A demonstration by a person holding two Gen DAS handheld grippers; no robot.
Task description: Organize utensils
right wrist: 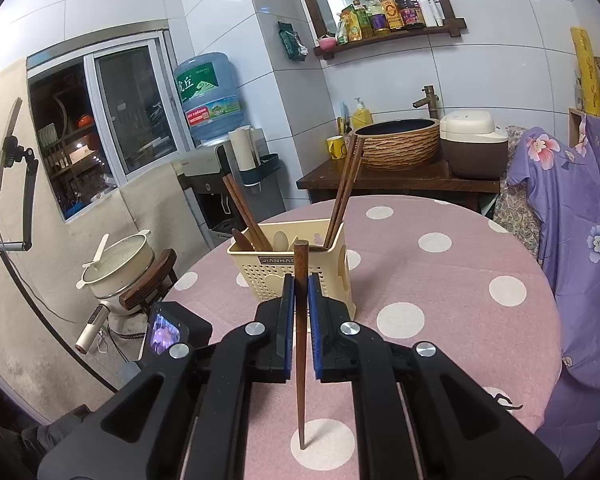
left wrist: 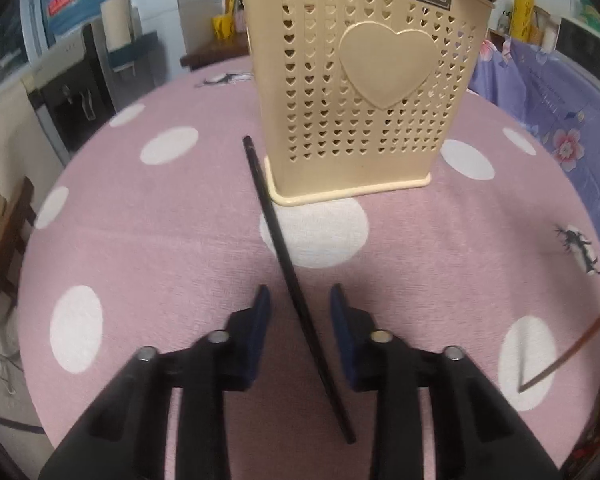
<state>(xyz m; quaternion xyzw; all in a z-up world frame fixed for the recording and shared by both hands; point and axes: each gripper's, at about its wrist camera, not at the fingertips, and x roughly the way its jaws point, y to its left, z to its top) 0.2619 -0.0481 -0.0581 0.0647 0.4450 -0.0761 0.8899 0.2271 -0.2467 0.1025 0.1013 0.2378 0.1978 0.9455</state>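
My left tool (left wrist: 298,300) hangs over the pink polka-dot worktop (left wrist: 140,248) with its blue pads spread apart; a black chopstick (left wrist: 292,280) lies flat on the cloth between them, neither pad pressing on it. Its far end stops just beside the left corner of the cream utensil holder (left wrist: 356,92). My right tool (right wrist: 299,304) is pressed together on a brown wooden chopstick (right wrist: 301,340), held upright with its narrow tip low over a white dot.

I judge the job well along: the holder (right wrist: 292,268) already carries several brown chopsticks (right wrist: 344,188) and some spoons (right wrist: 280,240). What is left, as far as I see, is the black stick and the one in my right tool.

The room is a tiled kitchen: a window (right wrist: 108,120) at left, a water dispenser (right wrist: 212,96), then a bowl-shaped basin (right wrist: 400,140) with a rice cooker (right wrist: 476,140), a shelf of bottles (right wrist: 384,12), and purple floral fabric (right wrist: 580,220) at right.
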